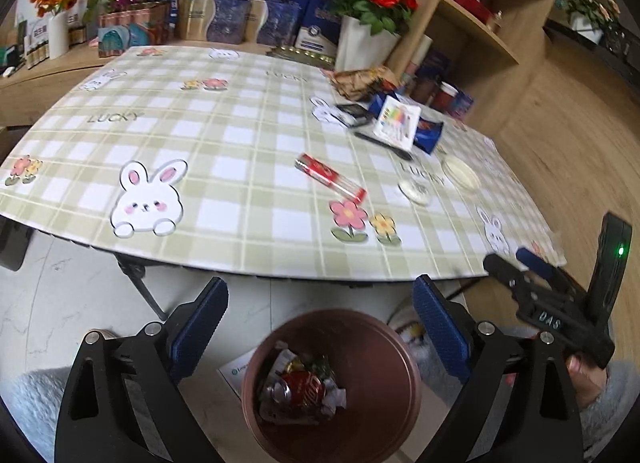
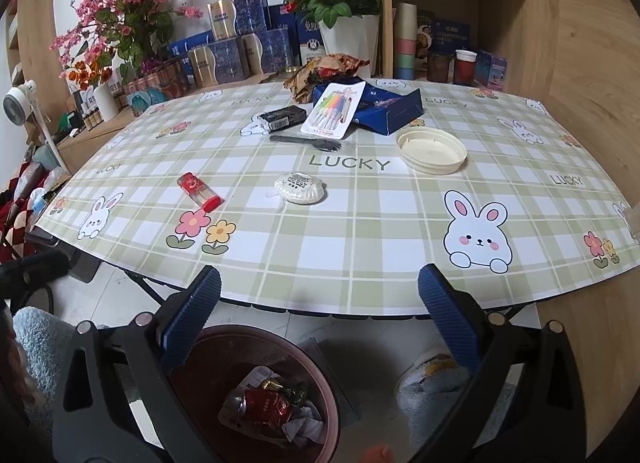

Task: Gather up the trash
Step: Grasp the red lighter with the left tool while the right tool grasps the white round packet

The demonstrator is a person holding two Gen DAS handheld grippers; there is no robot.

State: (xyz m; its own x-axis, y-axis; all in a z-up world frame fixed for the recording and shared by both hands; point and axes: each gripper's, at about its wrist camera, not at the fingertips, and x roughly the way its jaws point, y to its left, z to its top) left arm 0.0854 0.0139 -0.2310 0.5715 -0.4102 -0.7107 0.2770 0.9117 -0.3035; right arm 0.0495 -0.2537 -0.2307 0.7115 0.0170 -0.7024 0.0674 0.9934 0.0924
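Both the left gripper (image 1: 320, 327) and right gripper (image 2: 320, 315) hang with jaws wide and empty above the brown bin (image 1: 384, 347) holding a crushed red can (image 1: 298, 389), below the worktop's (image 1: 240, 143) near edge.

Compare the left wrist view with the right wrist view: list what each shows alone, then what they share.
Only the left wrist view shows the other handheld black gripper, at its right edge with a green light. Only the right wrist view shows the white fan at far left and the stack of pastel cups on the shelf. Both show the brown round bin holding a crushed red can, the red tube and the cream round lid on the checked tablecloth.
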